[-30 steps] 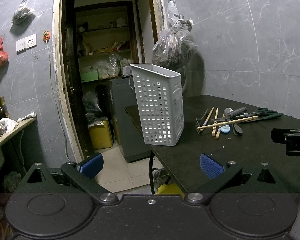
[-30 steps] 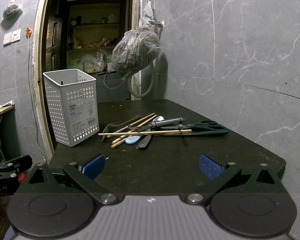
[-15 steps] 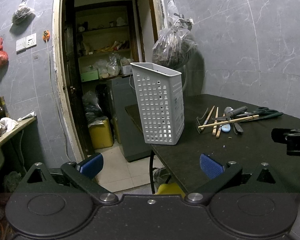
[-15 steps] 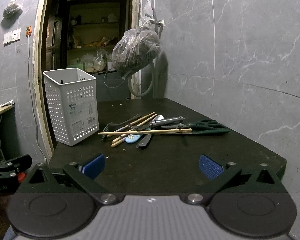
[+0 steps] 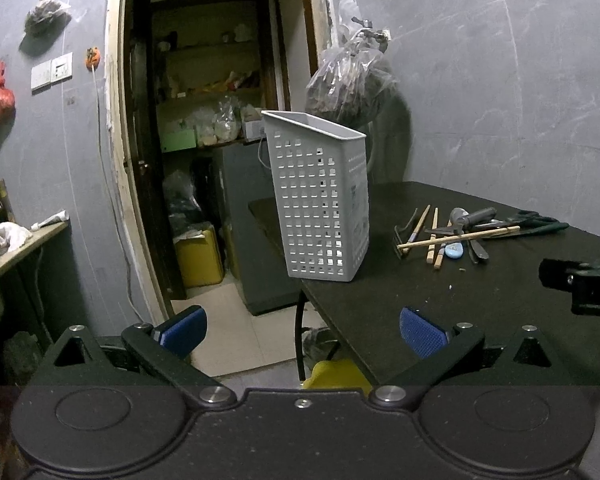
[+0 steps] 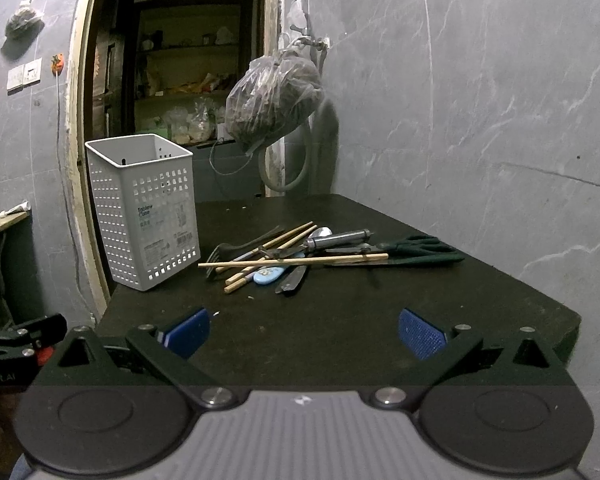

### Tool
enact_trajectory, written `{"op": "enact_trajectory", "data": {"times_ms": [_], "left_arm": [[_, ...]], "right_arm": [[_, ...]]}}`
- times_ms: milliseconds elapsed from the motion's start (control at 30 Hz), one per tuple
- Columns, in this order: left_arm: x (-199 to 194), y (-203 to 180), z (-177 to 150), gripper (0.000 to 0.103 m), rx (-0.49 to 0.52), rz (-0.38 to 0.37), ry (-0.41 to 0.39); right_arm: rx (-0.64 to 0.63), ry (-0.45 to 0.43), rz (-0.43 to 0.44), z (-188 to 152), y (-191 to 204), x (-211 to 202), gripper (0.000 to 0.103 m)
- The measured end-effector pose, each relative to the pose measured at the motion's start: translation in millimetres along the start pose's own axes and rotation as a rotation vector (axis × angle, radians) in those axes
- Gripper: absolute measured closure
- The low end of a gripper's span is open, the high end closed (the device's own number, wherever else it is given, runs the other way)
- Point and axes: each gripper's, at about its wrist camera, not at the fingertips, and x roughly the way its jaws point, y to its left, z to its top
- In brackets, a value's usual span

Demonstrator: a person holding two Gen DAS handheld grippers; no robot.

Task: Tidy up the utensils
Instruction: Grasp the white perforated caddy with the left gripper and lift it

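Utensils [image 6: 300,258]: tangled pile on table [image 6: 340,340], just right of basket [image 6: 144,208].
Basket: upright, at table's left edge.
Left gripper [image 5: 302,326]: jaws apart, empty.
Right gripper [image 6: 304,330]: jaws apart, empty.
Risk: crossed chopsticks [image 6: 296,261] may drag neighbours; nudged basket could fall.

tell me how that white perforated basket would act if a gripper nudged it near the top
The white basket stands taller than it is wide on the black table, so a high push would probably tip it. Its thin perforated plastic looks light, so it may slide easily. It sits near the table's left edge, so it could fall off.
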Motion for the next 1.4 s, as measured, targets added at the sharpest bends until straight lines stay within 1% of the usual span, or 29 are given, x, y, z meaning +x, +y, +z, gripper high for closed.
{"op": "enact_trajectory", "data": {"times_ms": [100,167,267,433,533,733,967,1067,1133,1233,1300,1333,1400], "left_arm": [[3,1,0,0.001,-0.008,-0.001,-0.008],[7,2,1,0.000,-0.012,0.003,-0.027],[17,5,7,0.000,-0.015,0.023,-0.052],[45,10,25,0.000,-0.034,0.048,-0.083],[63,9,38,0.000,-0.027,0.056,-0.106],[96,4,61,0.000,-0.053,0.033,-0.141],[136,-4,73,0.001,-0.055,0.017,-0.133],[146,-3,75,0.001,-0.086,0.005,-0.123],[148,-2,75,0.001,-0.102,-0.002,-0.122],[150,-4,74,0.006,-0.104,-0.009,-0.136],[152,-6,74,0.017,-0.101,-0.020,-0.140],[154,-7,74,0.019,-0.095,-0.023,-0.135],[154,-10,74,0.019,-0.088,-0.015,-0.138]], "right_arm": [[0.007,0.003,0.016,-2,0,6,0.000],[0.012,0.003,0.024,-4,-2,10,0.000],[0.033,-0.001,0.038,-7,-5,16,0.000],[0.066,-0.002,0.067,-11,-12,28,0.000],[0.068,-0.001,0.070,-12,-15,36,0.000],[0.043,-0.019,0.049,-7,-23,48,0.000],[0.012,-0.043,0.024,-1,-30,60,0.000],[-0.005,-0.044,0.022,2,-31,65,0.000],[-0.014,-0.025,0.035,4,-31,69,0.000],[-0.023,-0.010,0.059,5,-31,71,0.000],[-0.029,0.000,0.073,5,-31,73,0.000],[-0.034,0.004,0.073,5,-30,73,0.000],[-0.047,0.009,0.062,4,-29,73,0.000]]}}
